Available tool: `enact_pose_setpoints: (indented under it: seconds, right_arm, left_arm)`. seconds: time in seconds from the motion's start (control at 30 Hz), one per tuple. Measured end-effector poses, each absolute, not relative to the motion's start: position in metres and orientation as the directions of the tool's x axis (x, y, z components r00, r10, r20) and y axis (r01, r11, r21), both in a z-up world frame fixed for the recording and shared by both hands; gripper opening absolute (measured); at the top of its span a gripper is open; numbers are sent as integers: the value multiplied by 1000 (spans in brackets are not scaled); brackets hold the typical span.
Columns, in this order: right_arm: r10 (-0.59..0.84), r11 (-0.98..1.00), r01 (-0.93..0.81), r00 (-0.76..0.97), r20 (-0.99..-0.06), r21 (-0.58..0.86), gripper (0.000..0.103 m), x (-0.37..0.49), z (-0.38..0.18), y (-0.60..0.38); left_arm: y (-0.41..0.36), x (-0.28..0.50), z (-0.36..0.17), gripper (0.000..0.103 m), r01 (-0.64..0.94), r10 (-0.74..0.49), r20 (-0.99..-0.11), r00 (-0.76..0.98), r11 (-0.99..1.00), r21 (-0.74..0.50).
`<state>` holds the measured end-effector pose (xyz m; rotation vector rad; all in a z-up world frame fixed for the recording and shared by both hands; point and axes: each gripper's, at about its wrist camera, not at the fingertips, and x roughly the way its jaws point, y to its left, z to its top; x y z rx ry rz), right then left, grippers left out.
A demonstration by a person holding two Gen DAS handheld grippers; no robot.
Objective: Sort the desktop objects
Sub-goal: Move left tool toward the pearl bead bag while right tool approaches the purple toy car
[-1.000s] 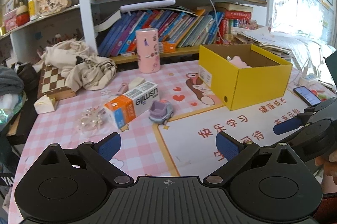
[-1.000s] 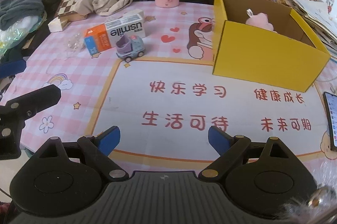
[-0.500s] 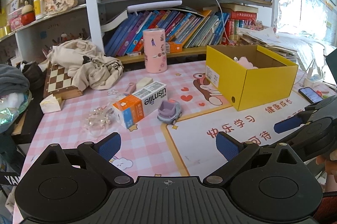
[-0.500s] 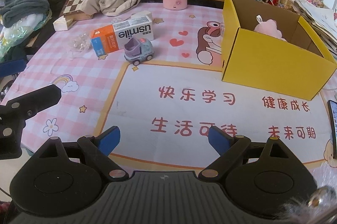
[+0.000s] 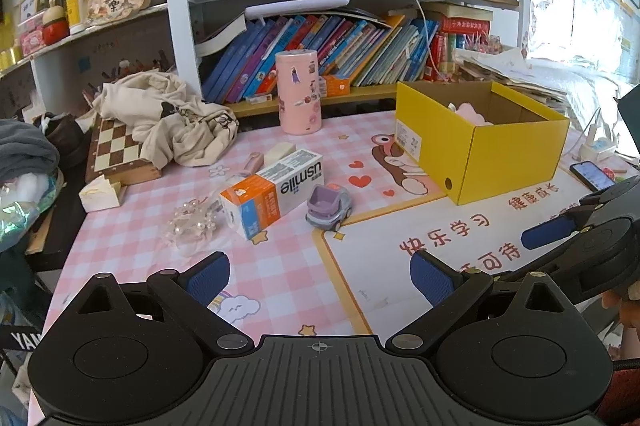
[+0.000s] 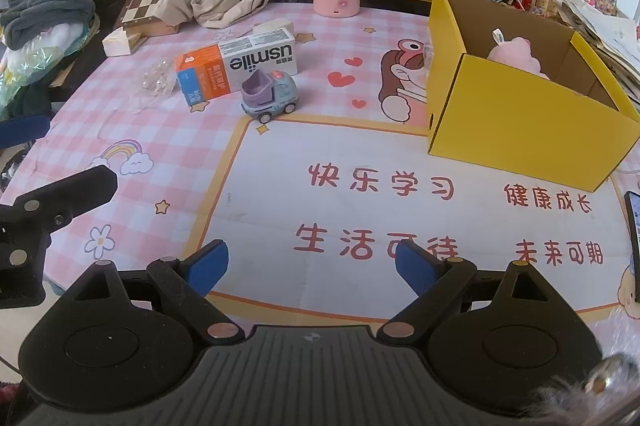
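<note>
A yellow cardboard box [image 5: 508,158] [image 6: 516,130] stands open on the right of the pink desk mat, with a pink plush toy [image 6: 516,56] inside. Left of it lie a purple toy truck [image 5: 329,207] [image 6: 269,99], an orange and white usmile carton [image 5: 272,192] [image 6: 236,64] and a clear bead bracelet [image 5: 191,222] [image 6: 157,82]. My left gripper [image 5: 319,276] hangs open over the mat's near edge, nothing between its fingers. My right gripper [image 6: 310,268] is also open and empty over the white panel with red characters; it shows at the right edge of the left wrist view.
A pink canister [image 5: 299,92] stands at the back by a shelf of books [image 5: 320,54]. A cream garment [image 5: 176,124] covers a chessboard [image 5: 116,150] at the back left. A small cream block [image 5: 100,193] lies beside it. A phone [image 5: 592,175] rests at the right edge.
Both views have drifted slightly, so the objects and the box now sit a little further right in each picture. Both grippers stay open and empty.
</note>
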<state>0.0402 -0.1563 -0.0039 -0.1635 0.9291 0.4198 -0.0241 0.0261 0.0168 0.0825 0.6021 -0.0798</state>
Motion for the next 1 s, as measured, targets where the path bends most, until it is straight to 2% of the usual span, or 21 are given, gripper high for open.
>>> enact_pose_setpoints:
  seconds: [0.5, 1.0]
  right_arm:
    - [263, 904, -427, 513, -817, 23, 91, 39, -5, -151]
    - [296, 881, -472, 486, -822, 38, 91, 63, -11, -134]
  left_arm:
    - [30, -20, 13, 99, 107, -68, -583, 809, 994, 32]
    - [44, -3, 7, 99, 43, -11, -605, 796, 998, 38]
